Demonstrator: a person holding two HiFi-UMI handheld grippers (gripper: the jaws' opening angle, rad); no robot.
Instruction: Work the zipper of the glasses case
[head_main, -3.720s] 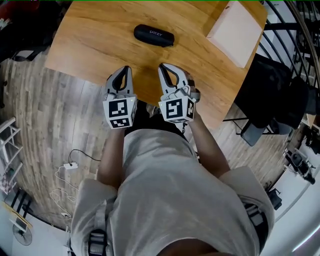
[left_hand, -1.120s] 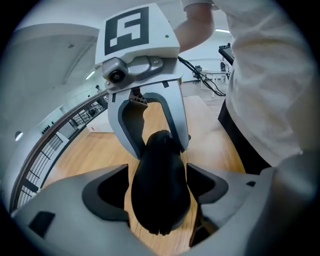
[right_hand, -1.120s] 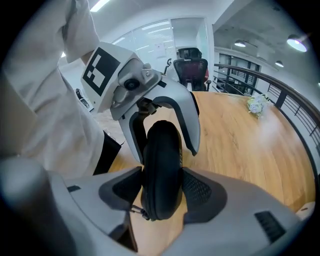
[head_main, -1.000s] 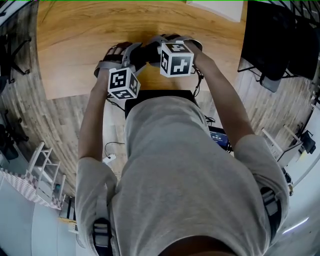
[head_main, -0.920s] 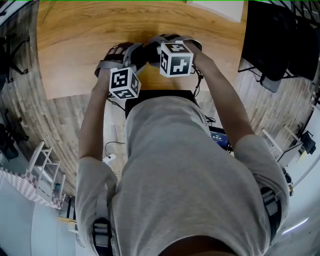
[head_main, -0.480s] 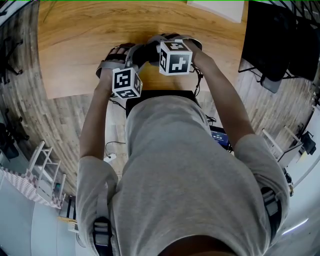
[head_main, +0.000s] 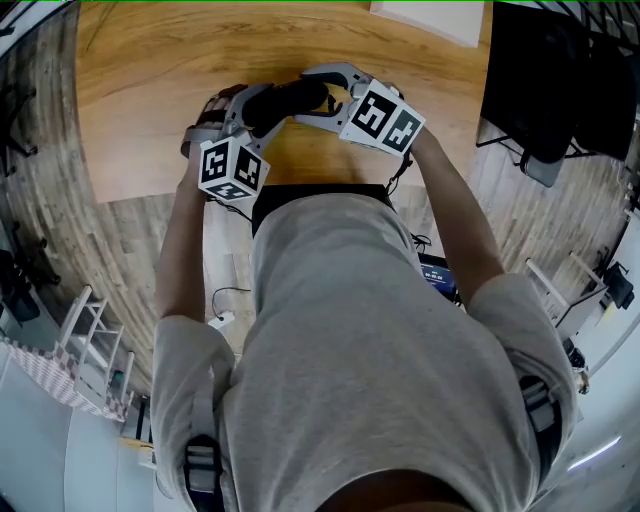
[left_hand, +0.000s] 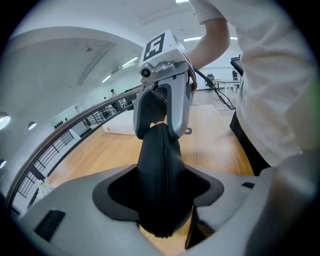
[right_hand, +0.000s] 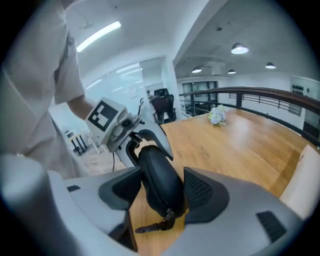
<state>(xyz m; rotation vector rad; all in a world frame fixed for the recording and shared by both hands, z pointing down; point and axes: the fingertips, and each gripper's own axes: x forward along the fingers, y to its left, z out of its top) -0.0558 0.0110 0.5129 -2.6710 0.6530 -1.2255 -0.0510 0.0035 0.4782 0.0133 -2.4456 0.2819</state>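
The black glasses case (head_main: 285, 100) hangs above the wooden table (head_main: 140, 70), stretched between my two grippers. My left gripper (head_main: 252, 108) grips its left end; its jaws have just been closing, and the case (left_hand: 162, 175) fills the gap between the pads, zipper line facing up. My right gripper (head_main: 315, 95) grips the other end, with both pads against the case (right_hand: 159, 175). The zipper pull (right_hand: 152, 226) dangles from that near end, free of the pads. Across the case, each gripper view shows the other gripper: the right gripper (left_hand: 165, 100) and the left gripper (right_hand: 120, 127).
A white box (head_main: 430, 15) lies at the table's far right edge. A black chair (head_main: 545, 90) stands to the right of the table. A small bunch of flowers (right_hand: 216, 116) sits on the far tabletop by a railing. The table's near edge is right under my hands.
The right gripper has risen and rolled, so its marker cube now tilts to the right. The left gripper has shifted left. The case shows more plainly between them.
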